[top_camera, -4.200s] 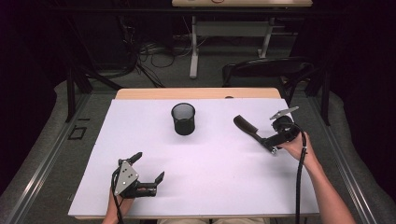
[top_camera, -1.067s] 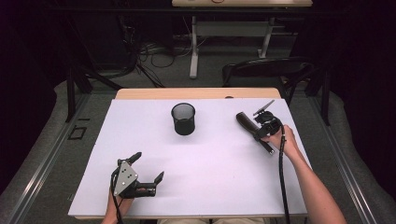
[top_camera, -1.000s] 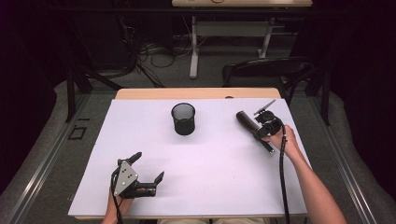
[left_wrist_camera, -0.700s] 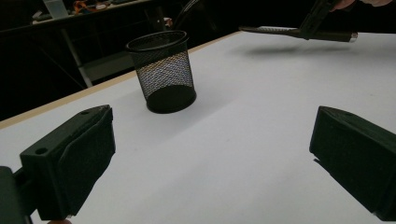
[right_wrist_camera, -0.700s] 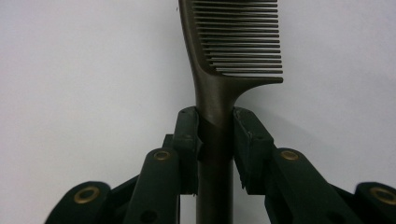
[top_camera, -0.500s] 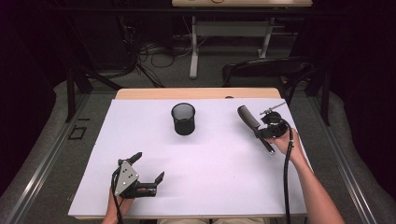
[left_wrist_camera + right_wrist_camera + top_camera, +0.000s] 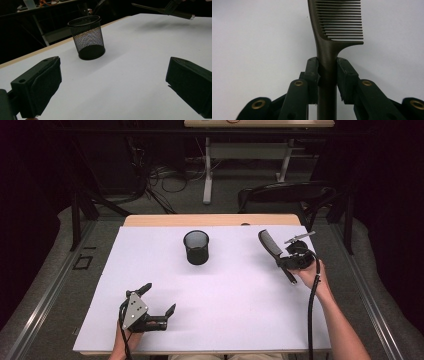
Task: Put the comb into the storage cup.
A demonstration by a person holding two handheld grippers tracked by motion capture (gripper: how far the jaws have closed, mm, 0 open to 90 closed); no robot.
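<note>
Right gripper [image 7: 284,261], clamped on comb [image 7: 269,244]: shifted toward 12 o'clock, then slightly back toward 9 o'clock; comb's toothed end swung from 10 toward 11 o'clock.

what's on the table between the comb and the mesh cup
Nothing: in the high view, only bare white table top lies between the comb and the mesh cup.

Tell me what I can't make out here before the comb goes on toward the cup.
- Comb: tooth end cut off by the right gripper view's top edge; handle end hidden behind the right gripper.
- Mesh cup: inside too dark in the high view.
- Left gripper: partly hidden under its grey plate.
</note>
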